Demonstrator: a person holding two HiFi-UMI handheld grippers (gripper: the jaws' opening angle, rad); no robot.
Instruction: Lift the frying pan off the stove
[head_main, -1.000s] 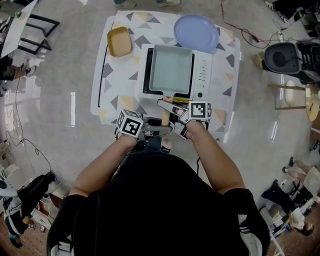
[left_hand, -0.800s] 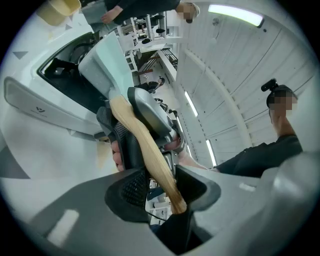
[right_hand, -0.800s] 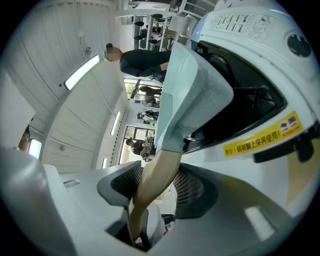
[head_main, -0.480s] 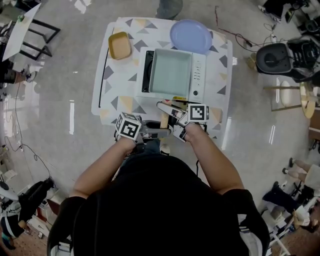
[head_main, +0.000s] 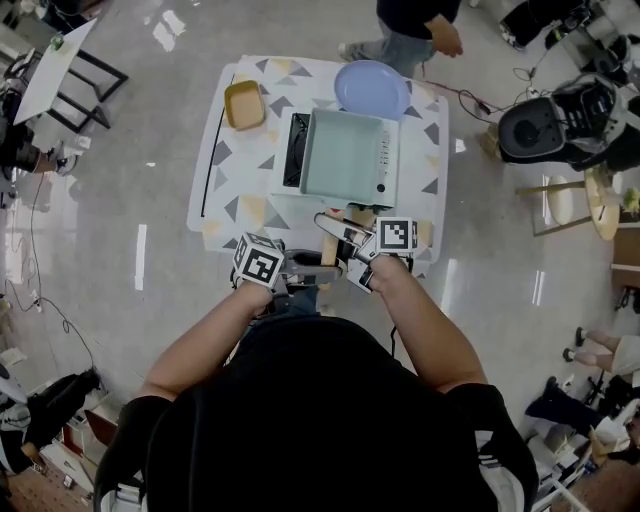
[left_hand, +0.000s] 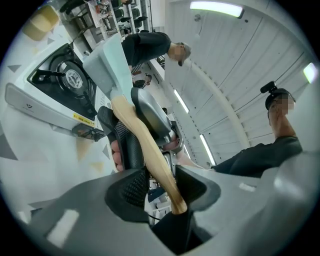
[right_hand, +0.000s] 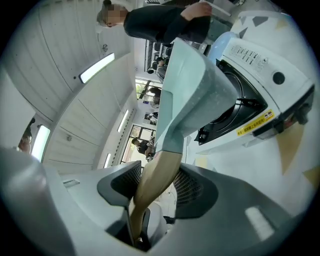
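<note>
A square pale-green frying pan (head_main: 347, 156) with a wooden handle (head_main: 329, 252) hangs above the white portable stove (head_main: 294, 150), whose black burner shows at the pan's left. My left gripper (head_main: 303, 271) and right gripper (head_main: 343, 243) are both shut on the handle, side by side at the table's near edge. In the left gripper view the handle (left_hand: 144, 145) runs between the jaws of my left gripper (left_hand: 157, 185) up to the tilted pan (left_hand: 107, 64), clear of the stove (left_hand: 59, 84). In the right gripper view my right gripper (right_hand: 156, 186) pinches the handle (right_hand: 159, 175) below the pan (right_hand: 192, 95), with the stove (right_hand: 260, 95) underneath.
The stove stands on a white table with a triangle pattern (head_main: 222, 165). A yellow dish (head_main: 244, 104) and a blue plate (head_main: 371, 88) lie at its far side. A person (head_main: 412, 28) stands beyond the table. A black round appliance (head_main: 535, 128) sits on the floor to the right.
The pan has come up off the stove and now covers its control panel in the head view. A person has walked up to the table's far side.
</note>
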